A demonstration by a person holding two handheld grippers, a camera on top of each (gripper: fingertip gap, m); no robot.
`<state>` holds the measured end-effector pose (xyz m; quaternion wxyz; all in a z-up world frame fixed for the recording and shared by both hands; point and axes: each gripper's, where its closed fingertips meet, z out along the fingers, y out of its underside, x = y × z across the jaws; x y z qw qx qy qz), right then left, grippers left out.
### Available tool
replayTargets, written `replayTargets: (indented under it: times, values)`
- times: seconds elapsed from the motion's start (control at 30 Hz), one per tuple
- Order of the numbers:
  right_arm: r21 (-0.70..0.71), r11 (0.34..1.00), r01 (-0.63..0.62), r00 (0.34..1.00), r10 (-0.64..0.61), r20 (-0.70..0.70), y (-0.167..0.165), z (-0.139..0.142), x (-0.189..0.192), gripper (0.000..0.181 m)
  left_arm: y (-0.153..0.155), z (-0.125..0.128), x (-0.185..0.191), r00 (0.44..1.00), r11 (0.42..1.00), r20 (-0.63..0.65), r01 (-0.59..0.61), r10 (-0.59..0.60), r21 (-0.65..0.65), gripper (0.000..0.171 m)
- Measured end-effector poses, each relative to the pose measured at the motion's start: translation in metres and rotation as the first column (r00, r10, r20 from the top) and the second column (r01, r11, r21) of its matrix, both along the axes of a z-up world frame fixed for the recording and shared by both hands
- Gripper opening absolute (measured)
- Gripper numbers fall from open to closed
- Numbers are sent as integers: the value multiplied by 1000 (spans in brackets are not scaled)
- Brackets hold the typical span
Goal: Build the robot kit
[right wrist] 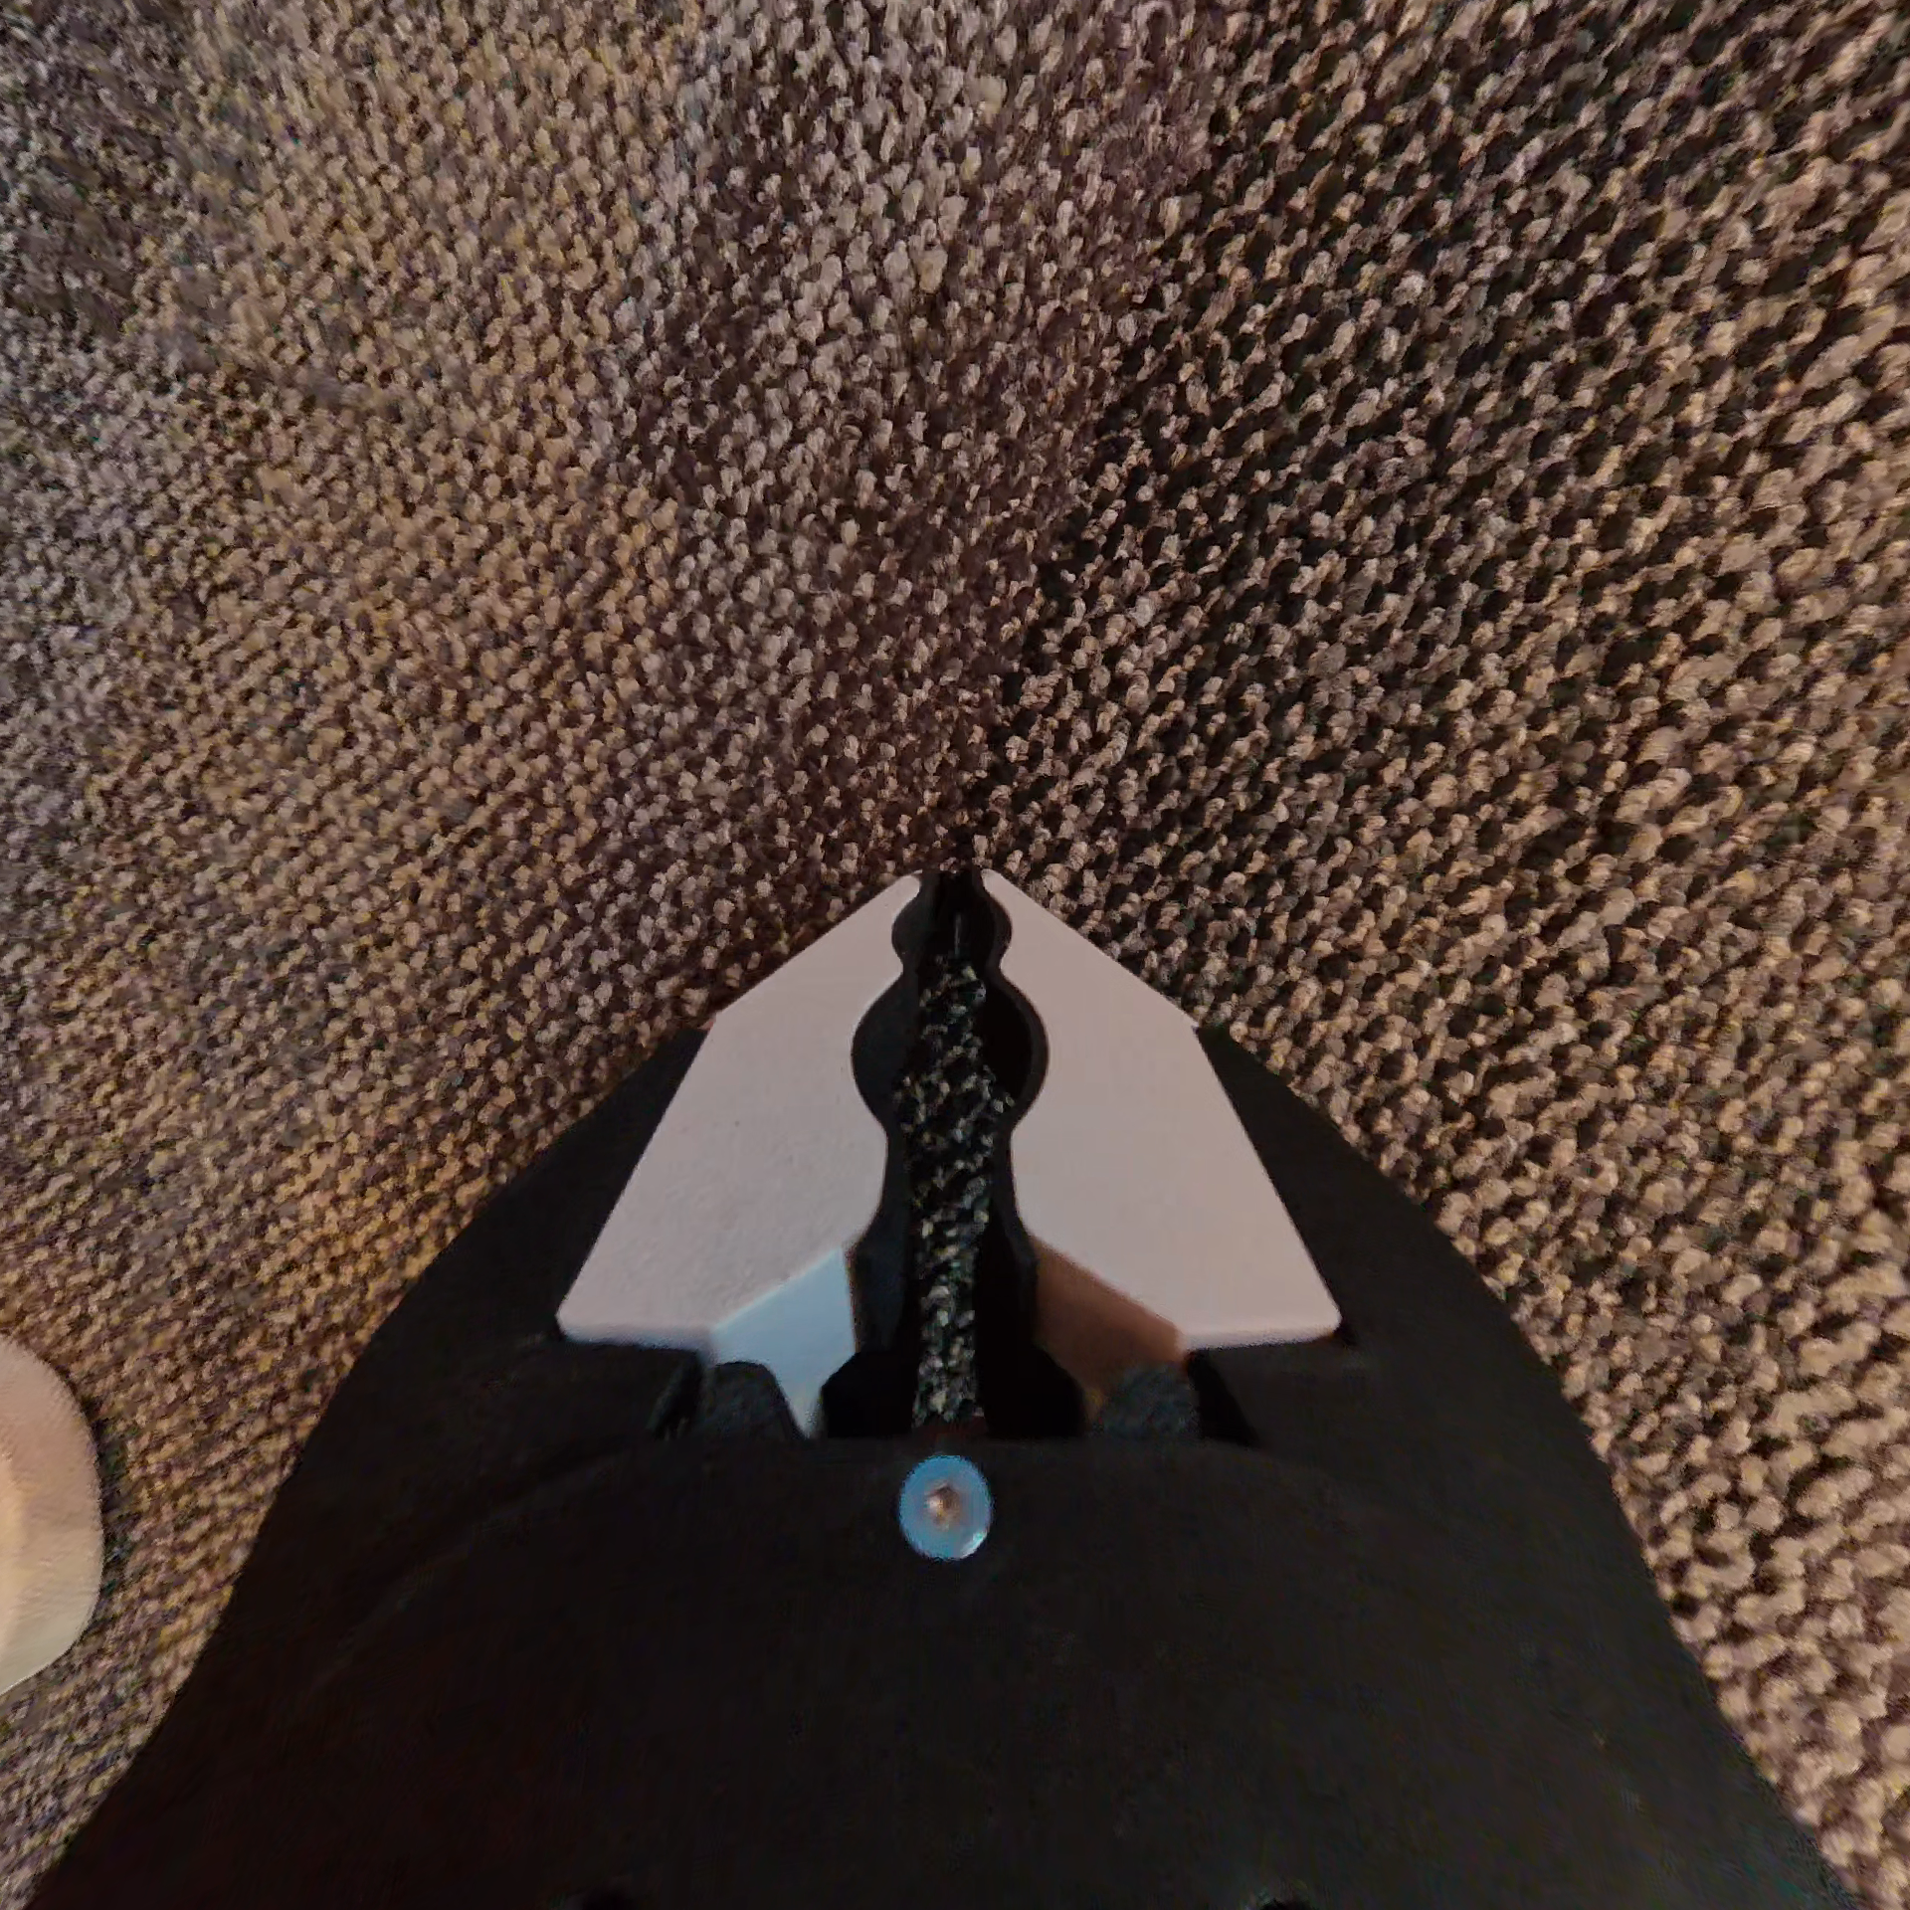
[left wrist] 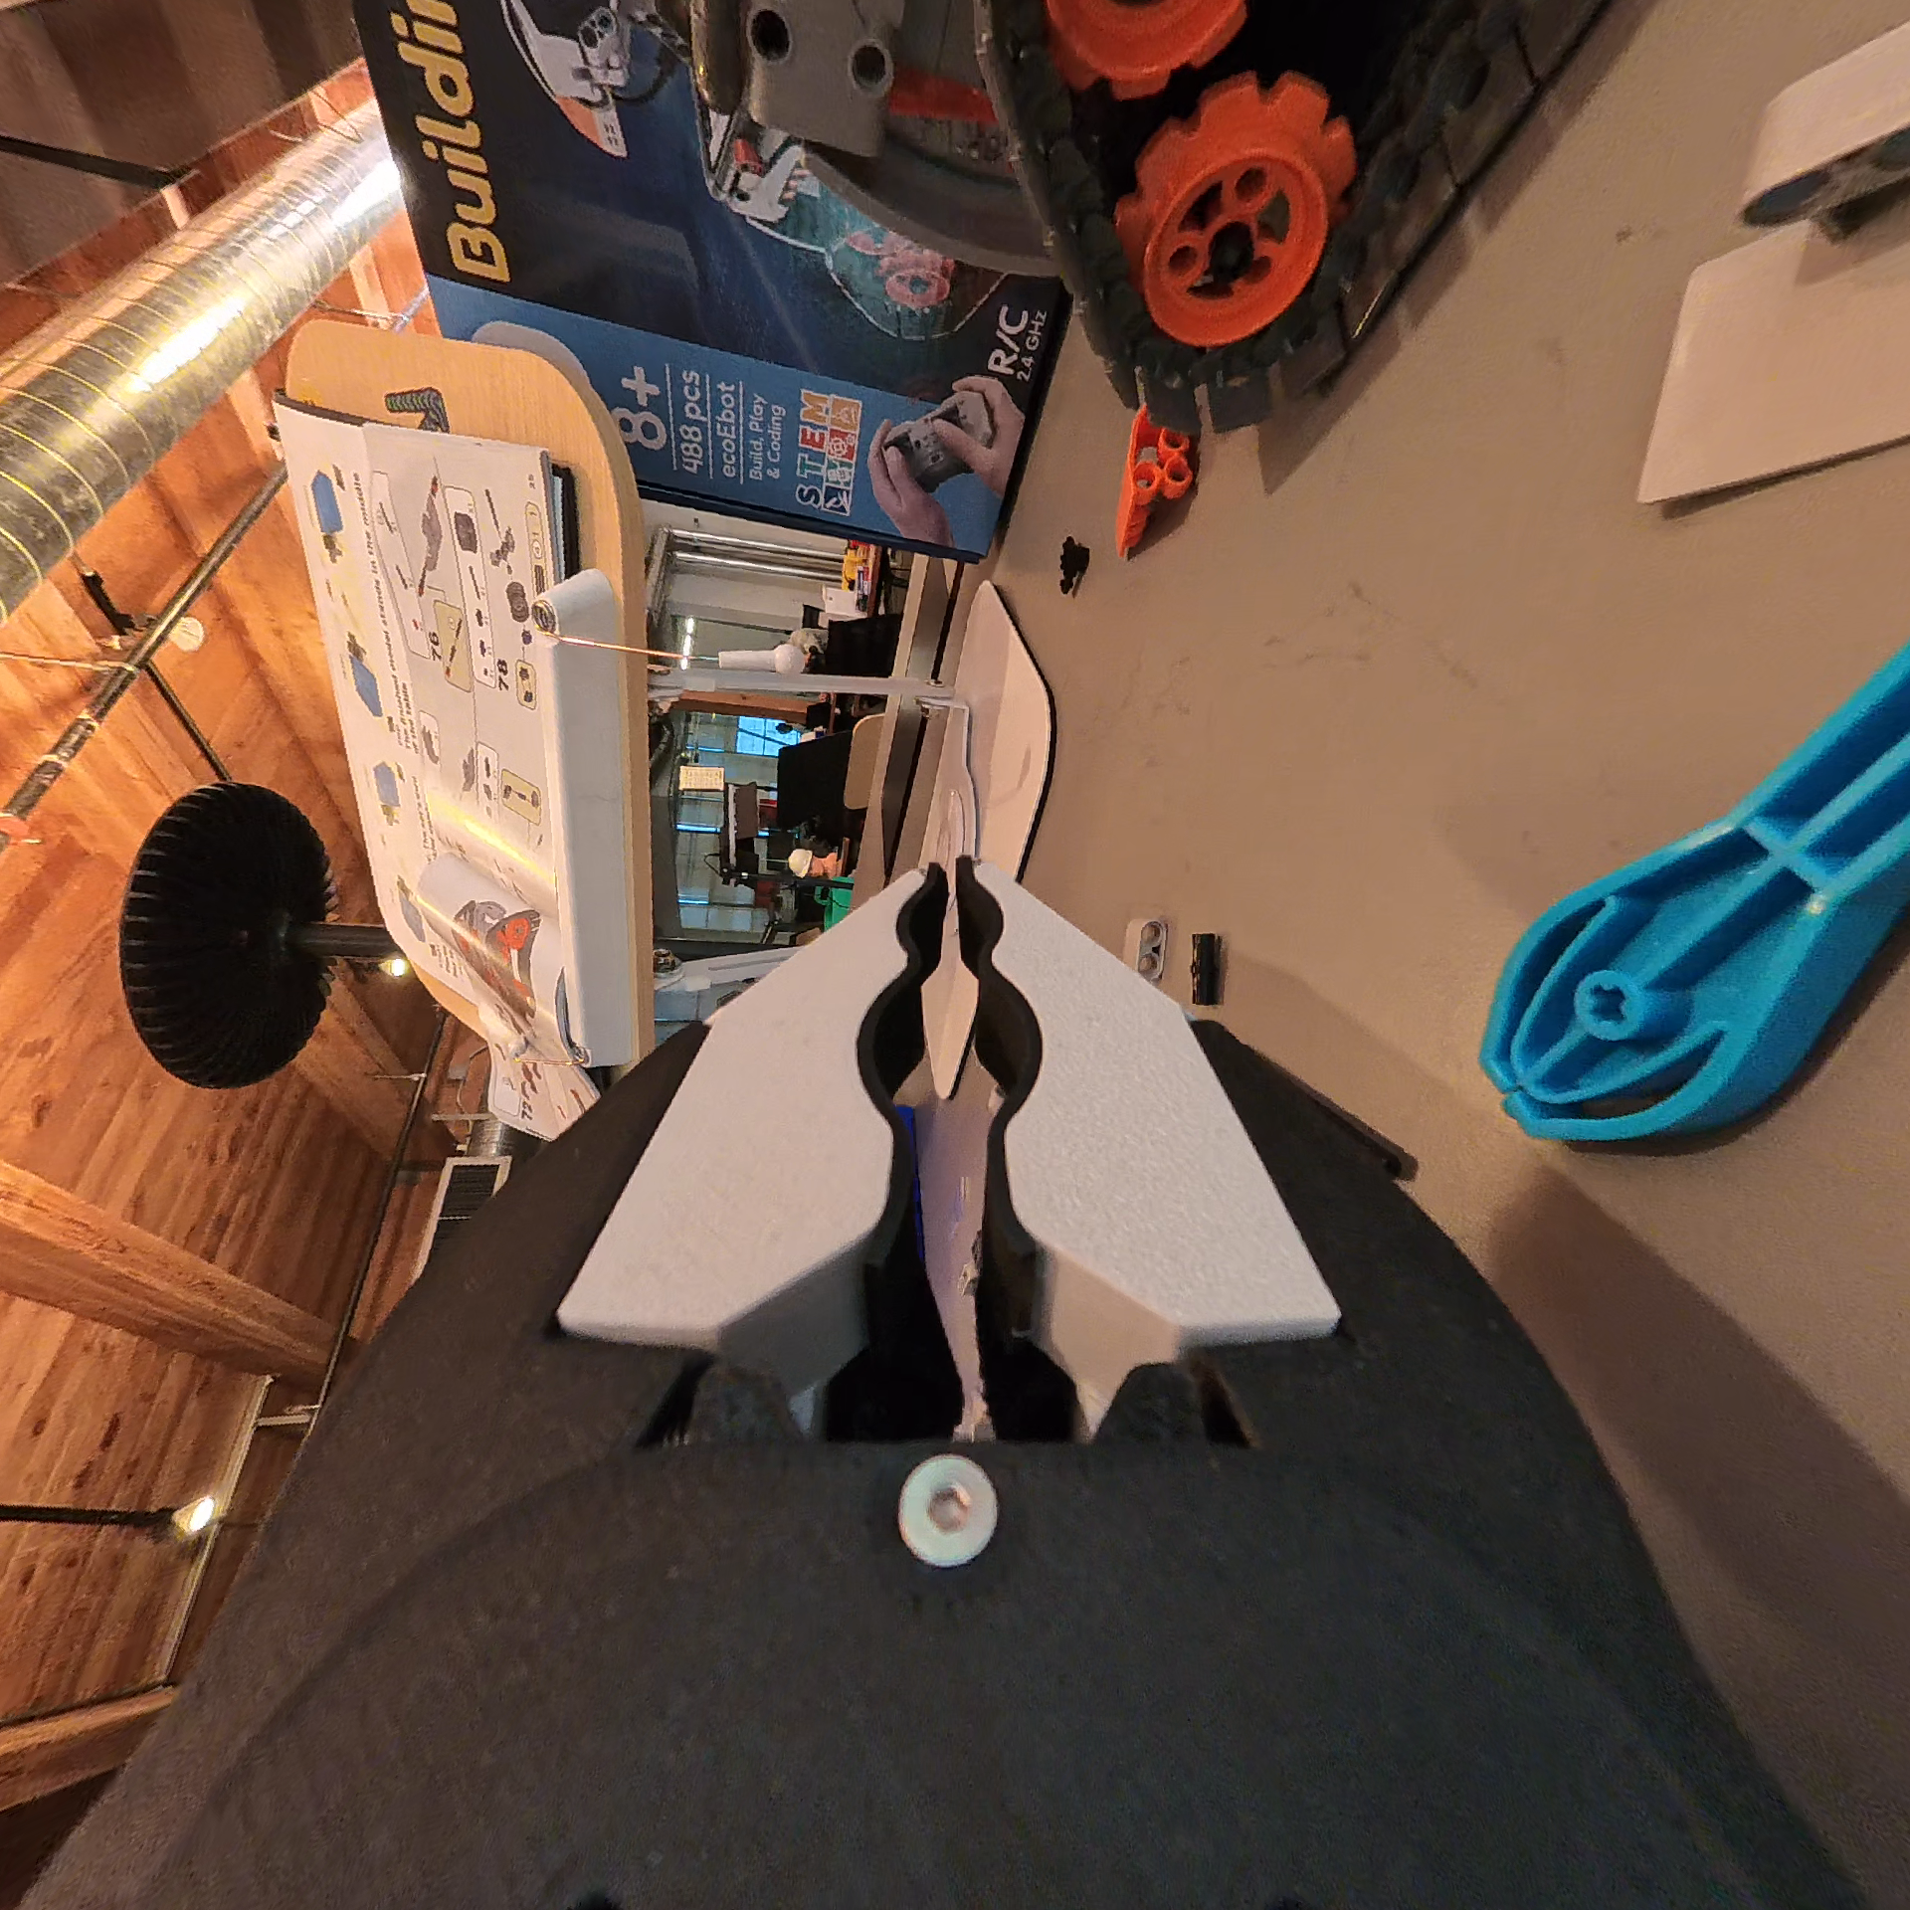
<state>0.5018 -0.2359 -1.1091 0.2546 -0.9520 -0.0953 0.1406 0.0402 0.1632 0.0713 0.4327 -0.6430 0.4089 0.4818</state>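
Left wrist view: sharp, warm indoor light, glare on the silver ribbed metal duct [left wrist: 176, 341], soft shadow on the beige tabletop [left wrist: 1395, 724] near right. Strong fisheye bending at edges. Right wrist view: dimmer, speckled brown-grey looped carpet [right wrist: 930, 413] sharp centre, blurred at far-left edge.

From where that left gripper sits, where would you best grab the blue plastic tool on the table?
I'd take the blue tool by its straight ribbed handle, not the rounded forked head. The handle is narrow with parallel sides, so the left gripper could probably close across it. It lies flat on the table, so come from above.
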Motion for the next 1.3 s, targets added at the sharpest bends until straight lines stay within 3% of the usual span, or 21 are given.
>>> replayTargets:
  times: [0.2, 0.53, 0.6, 0.7, 0.8, 0.93, 1.03, 1.13, 1.2, 1.3]
  values:
    - [16, 999, -35, 999, 35, 3, -2, 0, -1, 2, 0, -4, -2, 1000, 1000, -4, -8, 8, -19, 0]
    - [40, 991, 128, 979, -120, -164, -11, 18, 5, 1, -1, -7, 1, 1000, 999, 1, 2, -2, -36, 0]
    - [66, 979, 192, 962, -175, -210, -8, 31, 10, 1, -1, -8, 2, 1000, 999, 1, 6, -6, -39, 0]
    - [138, 931, 337, 903, -279, -326, -3, 76, 26, 2, 1, -14, 2, 1000, 998, 6, 8, -8, -67, 0]
    - [219, 830, 513, 799, -368, -476, -10, 149, 54, 2, 3, -23, 3, 1000, 994, 15, 13, -12, -106, 0]
    - [365, 678, 638, 725, -370, -581, -36, 287, 92, 2, 4, -26, 3, 1000, 993, 22, 10, -7, -117, 0]
    - [464, 628, 625, 753, -328, -570, -60, 399, 107, 2, 4, -28, 11, 999, 991, 29, 43, -39, -125, 0]
    - [556, 541, 630, 766, -316, -560, -90, 525, 130, 2, 4, -23, 7, 993, 994, 117, 40, -27, -106, 0]
    - [605, 495, 623, 780, -334, -529, -112, 607, 146, 2, 4, -23, 7, 984, 992, 177, 52, -31, -112, 0]
    - [662, 476, 579, 810, -428, -401, -142, 727, 164, 2, 4, -26, 8, 985, 991, 169, 55, -35, -120, 0]
